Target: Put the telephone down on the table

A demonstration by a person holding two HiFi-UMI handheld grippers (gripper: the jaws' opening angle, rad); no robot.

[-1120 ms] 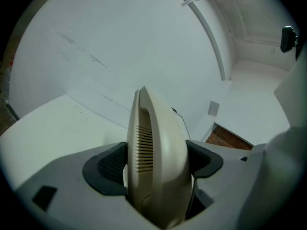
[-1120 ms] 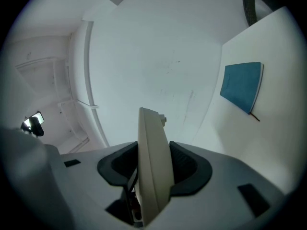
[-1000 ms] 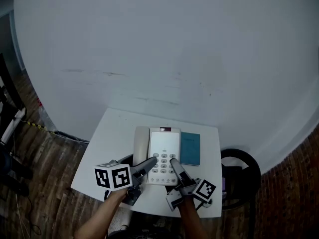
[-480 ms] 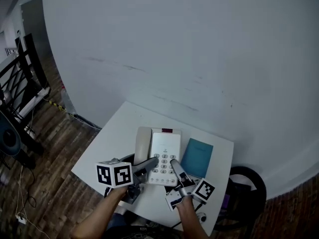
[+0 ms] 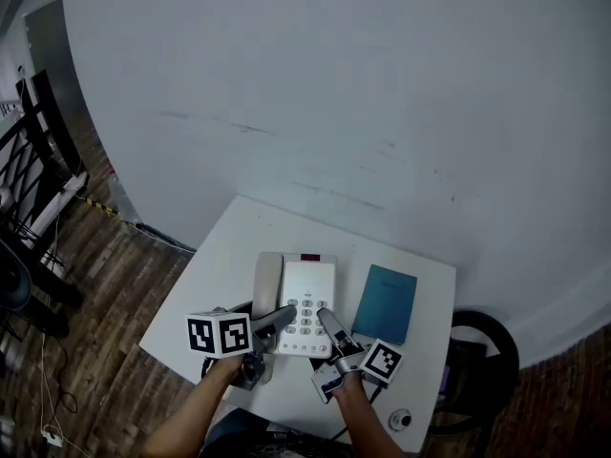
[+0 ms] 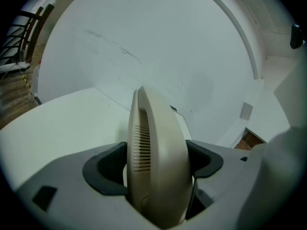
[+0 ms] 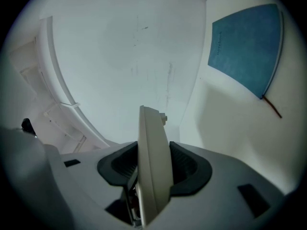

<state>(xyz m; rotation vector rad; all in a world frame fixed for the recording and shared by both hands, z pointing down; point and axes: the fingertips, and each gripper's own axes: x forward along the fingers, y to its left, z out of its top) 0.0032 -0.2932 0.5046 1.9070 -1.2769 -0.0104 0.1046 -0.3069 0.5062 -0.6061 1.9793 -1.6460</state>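
A cream-white telephone (image 5: 304, 289) with a keypad and its handset on the left lies over the white table (image 5: 229, 256); I cannot tell if it touches the top. My left gripper (image 5: 284, 317) is shut on the handset end (image 6: 156, 162) at the near left edge. My right gripper (image 5: 327, 322) is shut on the thin near edge of the telephone's base (image 7: 152, 162). In both gripper views the dark pads press on the plastic from either side.
A blue notebook (image 5: 387, 303) lies on the table to the right of the telephone, also in the right gripper view (image 7: 247, 47). A small round object (image 5: 401, 418) sits near the front right corner. A black round seat (image 5: 489, 351) stands to the right, a dark railing (image 5: 38, 151) to the left.
A gap has opened between the telephone and the blue notebook. Both grippers keep their hold at the near edge. The head view has shifted.
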